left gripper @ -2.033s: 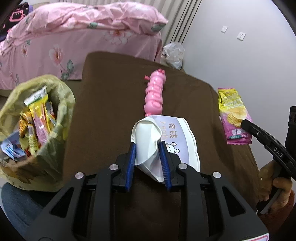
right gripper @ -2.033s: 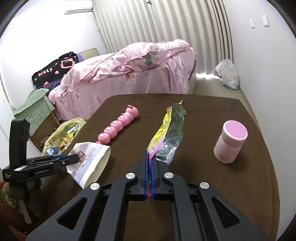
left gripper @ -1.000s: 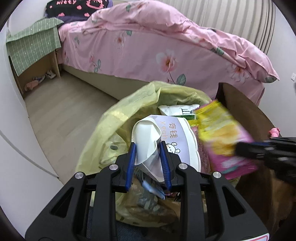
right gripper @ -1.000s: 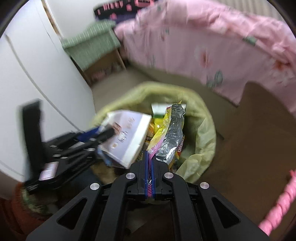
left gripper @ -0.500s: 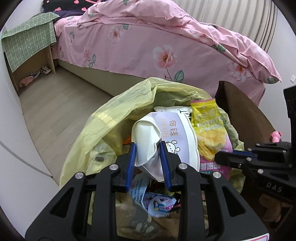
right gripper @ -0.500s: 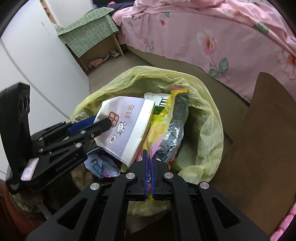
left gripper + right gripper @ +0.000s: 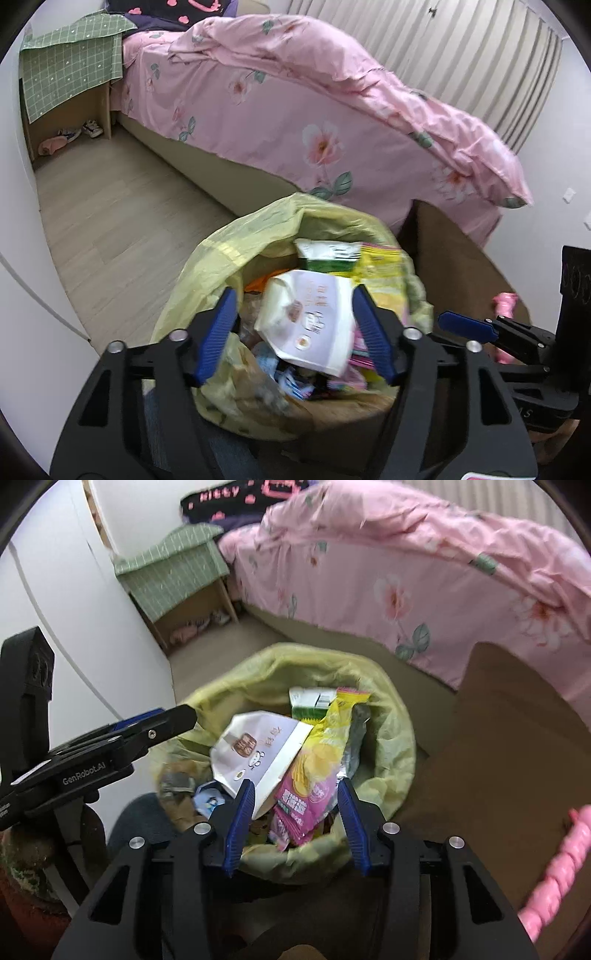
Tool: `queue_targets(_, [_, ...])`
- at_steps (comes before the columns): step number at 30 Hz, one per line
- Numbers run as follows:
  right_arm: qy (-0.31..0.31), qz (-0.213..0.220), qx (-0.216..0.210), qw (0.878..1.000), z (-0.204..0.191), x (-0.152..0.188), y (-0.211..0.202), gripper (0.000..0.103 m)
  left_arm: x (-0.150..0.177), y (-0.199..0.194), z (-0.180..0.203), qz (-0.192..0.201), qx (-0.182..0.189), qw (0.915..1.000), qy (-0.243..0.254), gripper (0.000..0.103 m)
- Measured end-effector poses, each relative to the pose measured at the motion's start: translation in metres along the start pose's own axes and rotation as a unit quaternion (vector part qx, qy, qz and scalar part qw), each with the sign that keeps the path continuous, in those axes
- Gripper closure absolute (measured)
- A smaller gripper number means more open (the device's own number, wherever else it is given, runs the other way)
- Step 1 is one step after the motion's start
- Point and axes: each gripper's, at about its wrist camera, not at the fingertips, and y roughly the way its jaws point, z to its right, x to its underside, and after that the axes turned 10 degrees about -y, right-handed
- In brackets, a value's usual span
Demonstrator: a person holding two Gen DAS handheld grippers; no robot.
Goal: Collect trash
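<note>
lying in the yellow trash bag, white pouch and crinkled chip packet; both hand-held grippers released

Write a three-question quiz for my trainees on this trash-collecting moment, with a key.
1. True or false: the left tool is clamped on the white paper bag.
2. Which item lies nearest the right tool? A) a pink cup B) the yellow and pink chip packet C) a shoe
3. Fill in: both items now sit in the yellow ____.

Key: 1 false, both tools are open; 2 B; 3 trash bag.
</note>
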Motion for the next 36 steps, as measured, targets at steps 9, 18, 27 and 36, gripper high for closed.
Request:
queue_targets(9, [0.022,0.095,0.119,0.988,-0.041,0.052,-0.122,0.059,0.047,-0.087,0.046,0.026,0.027,0.9935,0.108,0.028])
queue_targets(18, [0.081,0.107,0.187,0.973,-0.076,0.112,-0.185,0.059,0.083,-0.145,0.055,0.043,-0.015,0.9898,0.135,0.028])
queue_targets(27, [0.069,0.123,0.208,0.968,-0.103,0.119,-0.196,0.059,0.092,-0.167,0.058,0.058,-0.016,0.9866,0.151,0.028])
queue_targets(36, [0.072,0.123,0.207,0.968,-0.107,0.120,-0.197,0.059,0.094,-0.171,0.060,0.064,-0.012,0.9849,0.161,0.028])
